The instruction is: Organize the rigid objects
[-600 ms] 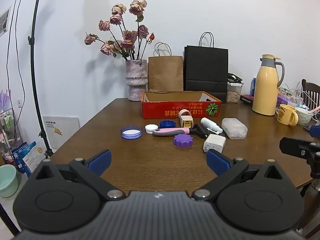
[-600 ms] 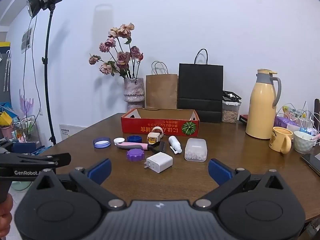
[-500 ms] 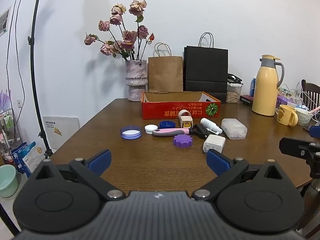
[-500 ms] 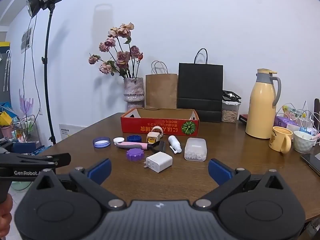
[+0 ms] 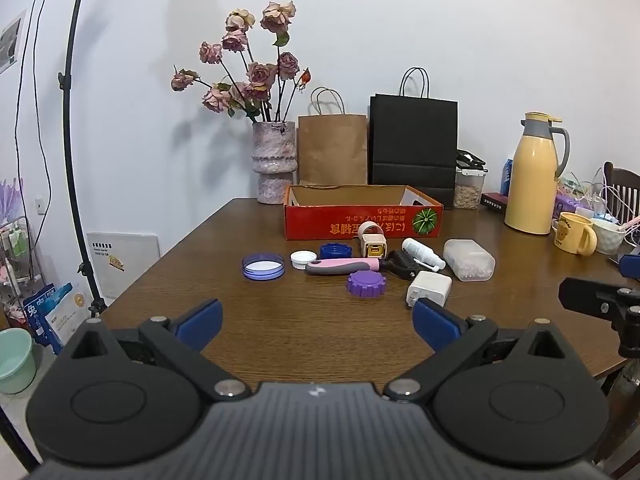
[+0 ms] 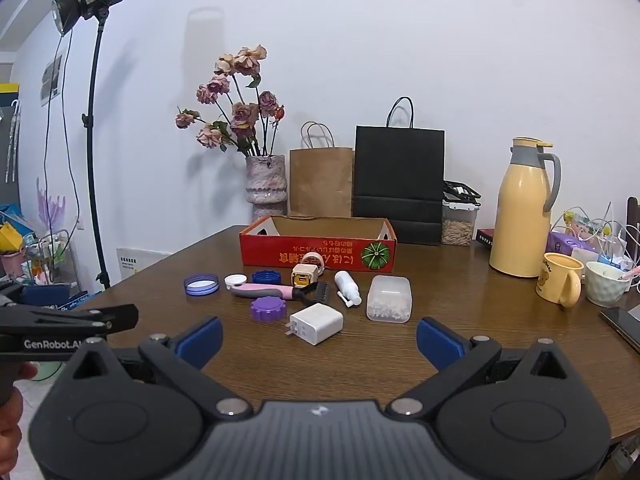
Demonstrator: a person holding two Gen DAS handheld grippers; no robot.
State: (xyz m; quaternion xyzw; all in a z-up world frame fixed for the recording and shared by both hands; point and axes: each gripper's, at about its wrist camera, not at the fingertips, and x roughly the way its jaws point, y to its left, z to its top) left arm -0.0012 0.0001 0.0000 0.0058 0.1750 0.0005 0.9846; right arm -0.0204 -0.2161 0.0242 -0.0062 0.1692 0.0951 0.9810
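My left gripper (image 5: 316, 318): jaws spread wide, nothing between them, hanging over the near table (image 5: 280, 332) edge. My right gripper (image 6: 318, 340): the same, wide and empty.

Nearest, ahead of my right fingers: white charger (image 6: 316, 324), lying flat. Just left of it, purple cap (image 6: 269, 308). Behind those, pink-handled brush (image 6: 280, 291), lying crosswise; white spray bottle (image 6: 347, 286); clear case (image 6: 390, 298) of white pellets.

Left end of the row: blue-rimmed lid (image 6: 201, 284), small white cap (image 6: 235, 280), dark blue cap (image 6: 267, 277). Behind the brush: beige plug block (image 6: 304, 278) and a tape roll (image 6: 314, 259).

Farther back: red box (image 6: 318, 254), open, seemingly empty.

Step, as I judge it: the start; nothing gathered yet, all items loose in front of the box. The next move likely calls for reaching forward and down to a near piece, probably the charger, closing on its flat sides, then carrying it over the box wall.
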